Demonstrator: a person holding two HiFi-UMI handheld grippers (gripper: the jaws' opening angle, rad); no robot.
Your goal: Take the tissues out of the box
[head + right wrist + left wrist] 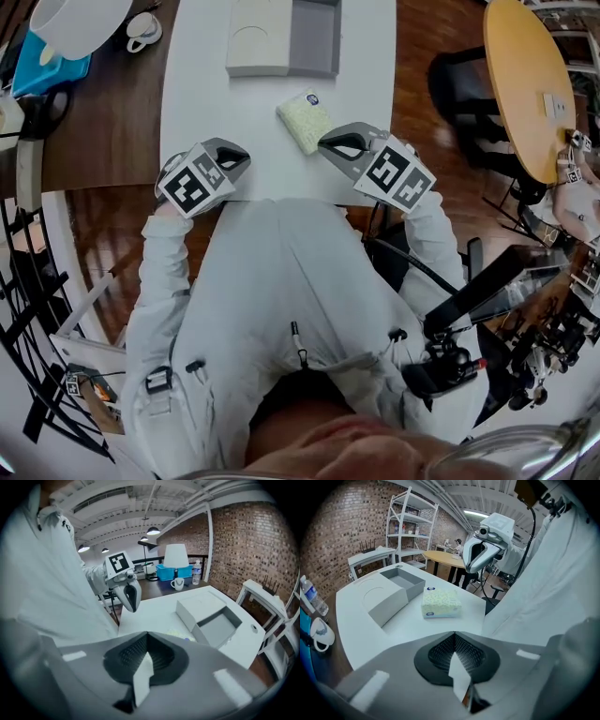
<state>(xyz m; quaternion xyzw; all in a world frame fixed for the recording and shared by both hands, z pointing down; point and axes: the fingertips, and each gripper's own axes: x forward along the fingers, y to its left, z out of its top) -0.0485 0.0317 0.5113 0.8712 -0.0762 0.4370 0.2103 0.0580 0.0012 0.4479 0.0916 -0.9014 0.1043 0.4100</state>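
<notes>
Tissue pack (305, 120) lies flat on the white counter (197, 103), outside the box (284, 37) and apart from it, turned at an angle, just ahead of my right gripper (330, 145). Box sits toward the counter's far edge, grey compartment open on top, white part beside it. My left gripper (230, 155) hovers over the near edge, further from the pack. Both grippers are pressed together with nothing between the jaws, touching neither pack nor box. Mug (142, 31) stands on the brown table to my left.
</notes>
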